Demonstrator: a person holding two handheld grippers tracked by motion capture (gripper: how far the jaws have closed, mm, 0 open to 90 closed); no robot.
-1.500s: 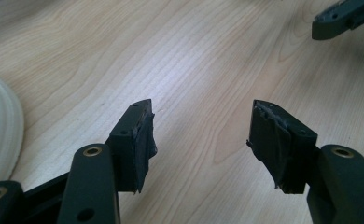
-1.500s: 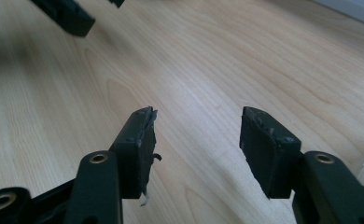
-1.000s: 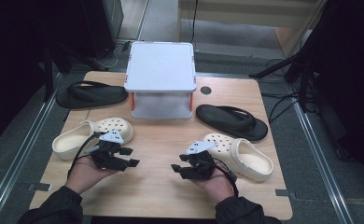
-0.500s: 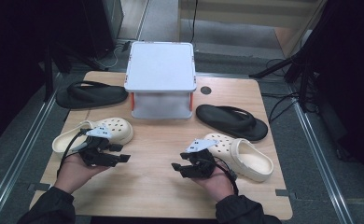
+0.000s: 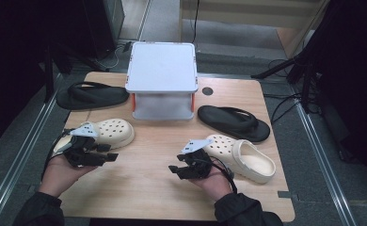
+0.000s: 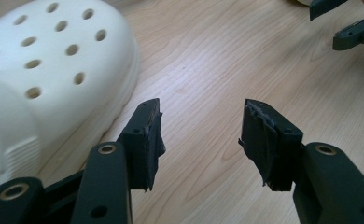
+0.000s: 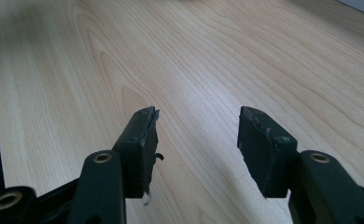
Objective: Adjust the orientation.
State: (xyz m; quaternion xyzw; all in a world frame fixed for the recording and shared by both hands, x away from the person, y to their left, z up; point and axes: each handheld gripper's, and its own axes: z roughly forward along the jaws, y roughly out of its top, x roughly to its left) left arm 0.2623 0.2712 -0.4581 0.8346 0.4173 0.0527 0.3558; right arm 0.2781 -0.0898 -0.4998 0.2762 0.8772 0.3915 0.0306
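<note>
Two cream clogs lie on the bench (image 5: 153, 155). The left clog (image 5: 110, 133) is at the left of the high view, just beside the left hand-held gripper (image 5: 112, 157); the right clog (image 5: 243, 157) sits at lower right, just beside the right hand-held gripper (image 5: 173, 169). Both hand-held grippers are held with jaws spread apart and nothing between them, as is seen in each gripper view, where bare wood fills the gap.

In the left gripper view the left clog's perforated toe (image 6: 45, 70) occupies the upper left, near the left-hand jaw but apart from it. The clogs are judged to be moulded foam: light, springy rather than stiff, matt and not slippery, and not fragile. Such a shoe would likely yield under a squeeze, so a thin edge is the better hold. The rim of the foot opening (image 5: 261, 165) or the side wall near the heel could be pinched between the jaws; the rounded toe is probably too broad for the jaws to span. Being light, a clog may swing or tip when lifted by one edge.

Two black flip-flops (image 5: 233, 122) and a lidded box (image 5: 162, 80) lie farther back.
</note>
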